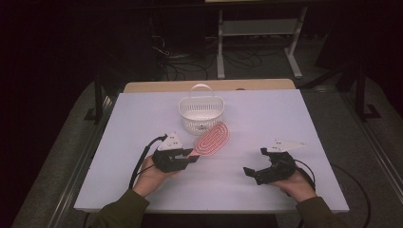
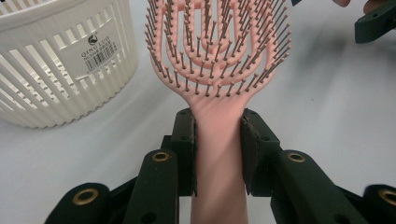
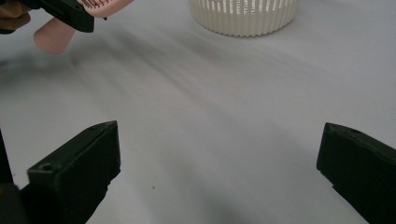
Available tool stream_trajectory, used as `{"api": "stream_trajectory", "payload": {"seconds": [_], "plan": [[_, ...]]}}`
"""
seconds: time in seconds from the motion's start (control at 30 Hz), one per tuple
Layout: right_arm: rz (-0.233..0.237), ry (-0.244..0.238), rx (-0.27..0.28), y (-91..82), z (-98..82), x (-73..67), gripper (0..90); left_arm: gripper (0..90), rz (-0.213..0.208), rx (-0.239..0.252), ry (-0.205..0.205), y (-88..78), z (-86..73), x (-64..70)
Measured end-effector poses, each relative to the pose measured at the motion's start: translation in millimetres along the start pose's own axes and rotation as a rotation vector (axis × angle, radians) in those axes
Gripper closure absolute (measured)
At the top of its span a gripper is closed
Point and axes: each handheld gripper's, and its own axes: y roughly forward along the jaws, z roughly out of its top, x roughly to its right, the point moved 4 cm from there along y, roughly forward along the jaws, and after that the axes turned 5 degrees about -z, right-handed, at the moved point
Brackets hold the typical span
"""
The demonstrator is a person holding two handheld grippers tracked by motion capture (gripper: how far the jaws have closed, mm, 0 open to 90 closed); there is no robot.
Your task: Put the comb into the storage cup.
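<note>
One container on the white surface: a cream slotted basket with a hoop handle, standing upright toward the far edge, barcode label on its wall; nothing visible inside through the slots, though the floor of it hard to make out. Just beside the basket's near right side, a pink vented hairbrush, bristles facing up. Long axis running diagonally from the left gripper up toward the basket, head pointing away from the person and slightly right, handle end toward the left hand. Pinched at the handle neck between the left fingers, both pads pressed flat against its sides; whether the head rests on the surface or hangs just above it, hard to tell. Well apart on the right, the right gripper held low over bare surface, fingers spread wide with nothing between them.
</note>
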Motion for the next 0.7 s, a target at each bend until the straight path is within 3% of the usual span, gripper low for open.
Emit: {"api": "stream_trajectory", "payload": {"seconds": [0.27,0.37,0.7], "plan": [[0.038,0.006,0.001,0.1,13.0,-8.1,0.0,70.2,-0.001,0.019,-0.003,-5.4,-5.1,-1.0],[0.042,0.007,0.004,0.5,16.4,-10.3,0.0,70.2,-0.011,0.033,-0.03,-8.8,-7.8,-3.0],[0.053,0.016,0.012,4.2,27.0,-10.9,0.0,70.2,0.005,0.043,-0.043,-12.3,-11.5,-6.8]]}}
